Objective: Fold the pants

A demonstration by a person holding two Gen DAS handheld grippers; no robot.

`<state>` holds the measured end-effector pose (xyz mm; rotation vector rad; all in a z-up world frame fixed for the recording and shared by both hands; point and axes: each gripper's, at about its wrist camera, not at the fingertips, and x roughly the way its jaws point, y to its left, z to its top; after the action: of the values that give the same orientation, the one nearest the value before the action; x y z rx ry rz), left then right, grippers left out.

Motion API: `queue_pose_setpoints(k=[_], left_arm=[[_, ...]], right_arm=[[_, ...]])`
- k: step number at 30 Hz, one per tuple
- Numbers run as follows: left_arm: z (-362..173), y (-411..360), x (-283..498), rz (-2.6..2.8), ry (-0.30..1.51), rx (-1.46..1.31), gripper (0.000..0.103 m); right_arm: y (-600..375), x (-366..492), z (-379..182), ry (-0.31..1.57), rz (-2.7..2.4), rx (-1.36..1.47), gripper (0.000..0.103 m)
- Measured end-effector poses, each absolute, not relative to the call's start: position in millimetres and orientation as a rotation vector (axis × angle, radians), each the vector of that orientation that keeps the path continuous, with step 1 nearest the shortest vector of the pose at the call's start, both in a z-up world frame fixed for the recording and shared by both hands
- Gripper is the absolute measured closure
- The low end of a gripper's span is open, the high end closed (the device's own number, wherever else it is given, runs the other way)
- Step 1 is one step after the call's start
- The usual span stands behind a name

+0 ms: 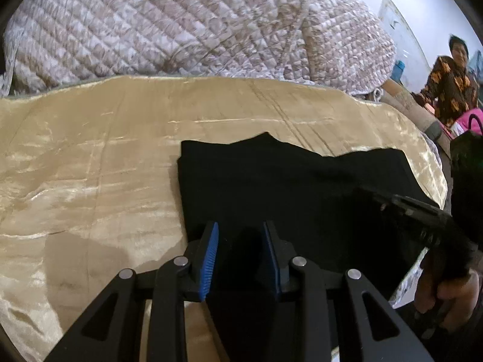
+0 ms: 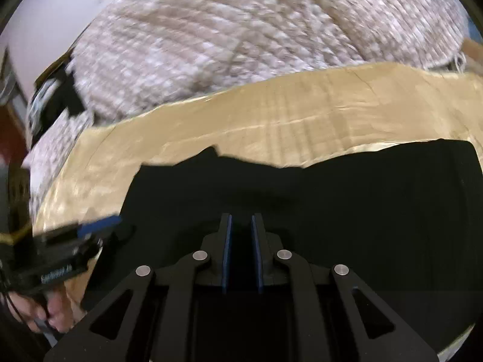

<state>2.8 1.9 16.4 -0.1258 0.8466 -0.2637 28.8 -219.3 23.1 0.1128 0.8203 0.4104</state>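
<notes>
both tongs (image 1: 240, 226) (image 2: 241, 218) parted over black pants (image 1: 286, 181) (image 2: 332, 196)

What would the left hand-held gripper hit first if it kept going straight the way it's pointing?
Probably the black folded pants: the left hand-held gripper points across them, open jaws low over the cloth. Beyond lies shiny gold fabric. Depth is unclear.

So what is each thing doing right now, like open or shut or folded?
Left gripper: open, over the pants.
Right gripper: open, narrow gap, over the pants.
Black pants: folded, lying flat on the gold cloth.
Gold cloth: spread out, wrinkled.
Quilt: heaped behind.
</notes>
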Motion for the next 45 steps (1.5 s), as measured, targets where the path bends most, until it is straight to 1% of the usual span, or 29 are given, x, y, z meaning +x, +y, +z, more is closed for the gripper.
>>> queue_pose_setpoints(k=[1, 3, 7, 9, 12, 14, 15, 21, 23, 24, 25, 26, 32, 45], left_arm=[[17, -1, -2, -0.273, 0.843, -0.118, 0.071], [16, -9, -12, -0.288, 0.838, -0.087, 0.071], [11, -23, -23, -0.29, 0.819, -0.002, 0.07], [9, -25, -25, -0.285, 0.808, 0.025, 0.07], [9, -23, -25, -0.277, 0.806, -0.005, 0.069], [9, -23, -27, -0.27, 0.805, -0.006, 0.069], [9, -23, -28, -0.266, 0.806, -0.008, 0.069], [16, -23, -40, -0.248, 0.814, -0.046, 0.069], [19, -24, -48, -0.244, 0.809, -0.053, 0.069], [19, -25, -51, -0.247, 0.808, -0.056, 0.069], [20, -27, -54, -0.249, 0.807, -0.056, 0.069], [21, -28, -57, -0.247, 0.805, -0.053, 0.069], [19, -33, -64, -0.263, 0.813, -0.054, 0.069], [13, -36, -76, -0.287, 0.827, -0.03, 0.069]], right_arm=[[-216, 23, 20, 0.822, 0.415, 0.091, 0.081], [-208, 16, 11, 0.835, 0.429, 0.058, 0.075], [-202, 0, 10, 0.796, 0.397, -0.061, 0.067], [-206, -5, 9, 0.803, 0.373, -0.062, 0.063], [-212, -14, 8, 0.8, 0.336, -0.075, 0.058], [-214, -22, 7, 0.797, 0.297, -0.1, 0.05], [-217, -25, 6, 0.799, 0.288, -0.098, 0.048], [-225, -50, 21, 0.769, 0.272, -0.055, 0.048], [-221, -61, 25, 0.752, 0.296, -0.041, 0.057], [-218, -64, 26, 0.75, 0.304, -0.039, 0.068], [-215, -67, 25, 0.751, 0.313, -0.036, 0.076], [-213, -68, 24, 0.754, 0.318, -0.032, 0.077], [-214, -64, 6, 0.819, 0.312, -0.03, 0.078], [-244, -55, 8, 0.835, 0.204, 0.057, 0.078]])
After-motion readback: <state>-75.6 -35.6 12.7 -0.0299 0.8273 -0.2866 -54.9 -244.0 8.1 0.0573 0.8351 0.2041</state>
